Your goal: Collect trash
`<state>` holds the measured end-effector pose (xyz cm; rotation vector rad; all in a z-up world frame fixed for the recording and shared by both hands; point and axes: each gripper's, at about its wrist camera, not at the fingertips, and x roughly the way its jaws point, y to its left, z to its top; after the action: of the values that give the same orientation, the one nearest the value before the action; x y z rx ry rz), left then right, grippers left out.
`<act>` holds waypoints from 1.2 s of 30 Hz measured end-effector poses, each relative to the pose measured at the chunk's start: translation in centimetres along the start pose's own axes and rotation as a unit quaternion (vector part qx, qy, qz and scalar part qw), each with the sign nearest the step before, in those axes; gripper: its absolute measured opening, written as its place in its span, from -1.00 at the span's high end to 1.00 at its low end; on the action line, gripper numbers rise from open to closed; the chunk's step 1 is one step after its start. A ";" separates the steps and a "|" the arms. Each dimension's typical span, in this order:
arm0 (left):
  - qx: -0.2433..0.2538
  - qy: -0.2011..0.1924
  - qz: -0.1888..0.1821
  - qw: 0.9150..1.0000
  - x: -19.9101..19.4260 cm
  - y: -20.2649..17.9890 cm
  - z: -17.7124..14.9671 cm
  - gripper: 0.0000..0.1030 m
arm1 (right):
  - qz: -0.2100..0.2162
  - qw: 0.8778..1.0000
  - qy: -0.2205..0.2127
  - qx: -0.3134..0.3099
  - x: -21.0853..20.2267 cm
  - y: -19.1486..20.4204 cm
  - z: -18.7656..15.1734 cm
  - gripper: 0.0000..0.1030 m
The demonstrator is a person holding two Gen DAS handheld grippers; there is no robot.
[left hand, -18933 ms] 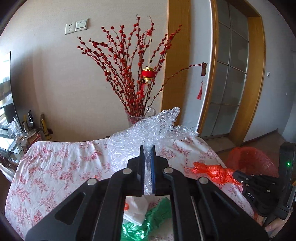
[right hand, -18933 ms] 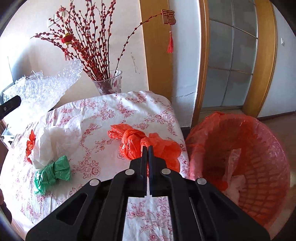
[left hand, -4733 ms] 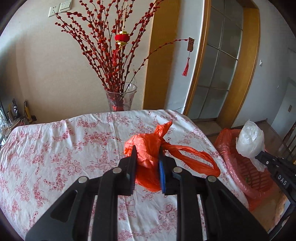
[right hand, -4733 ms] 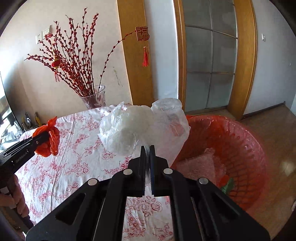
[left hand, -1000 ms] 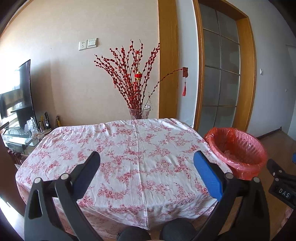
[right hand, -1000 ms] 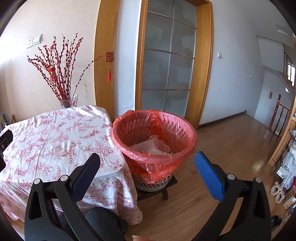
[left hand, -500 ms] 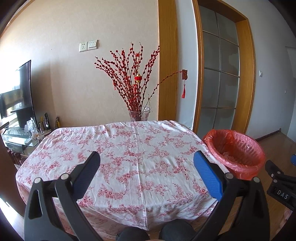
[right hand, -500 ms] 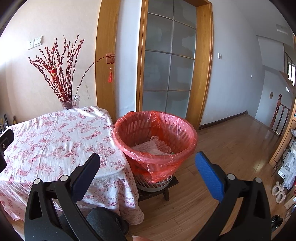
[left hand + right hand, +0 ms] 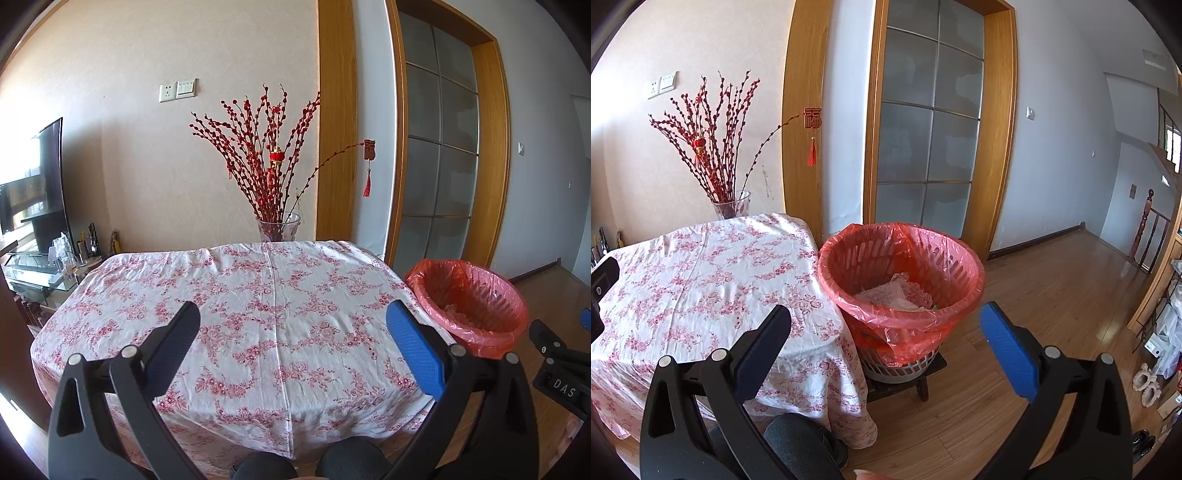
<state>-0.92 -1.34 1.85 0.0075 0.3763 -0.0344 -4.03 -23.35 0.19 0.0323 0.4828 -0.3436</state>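
Your left claw point(image 9: 291, 319) is spread wide with nothing between its fingers, held back from the near edge of the bench point(image 9: 236, 295). The bench wears a white cloth printed with red flowers, and no trash shows on the cloth in either view. At its far edge stands a glass vase point(image 9: 277, 227) of red berry branches, close to the wall.

Your right claw point(image 9: 884, 323) is spread just as wide and grips nothing. It points at the trash basket point(image 9: 901, 291), which stands just right of the bench on a low dark stool point(image 9: 919, 376) on the wooden floor. The basket is lined with a red plastic bag point(image 9: 908, 332) folded over its rim. Inside lies the collected trash point(image 9: 894, 291): pale crumpled plastic, with a small bit of green showing at its right side.

From the left wrist view the same basket sits to the right of the bench, and part of your right claw's body shows at the far right edge. Your knees point(image 9: 303, 459) appear low between the left claw's fingers.
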 end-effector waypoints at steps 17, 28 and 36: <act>-0.001 0.002 -0.002 1.000 0.1 -0.2 -0.1 -0.92 | 0.000 1.000 -0.001 0.000 0.0 -0.1 0.2 -0.97; -0.002 0.005 -0.002 1.000 0.3 -0.1 -0.2 -0.92 | -0.001 1.000 0.000 0.000 0.0 0.0 0.3 -0.97; -0.003 0.007 -0.002 1.000 0.4 0.0 -0.2 -0.92 | -0.001 1.000 0.000 0.000 0.0 0.0 0.3 -0.97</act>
<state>-0.65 -1.37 1.54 0.0009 0.3910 -0.0381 -3.87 -23.35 0.40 0.0315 0.4828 -0.3452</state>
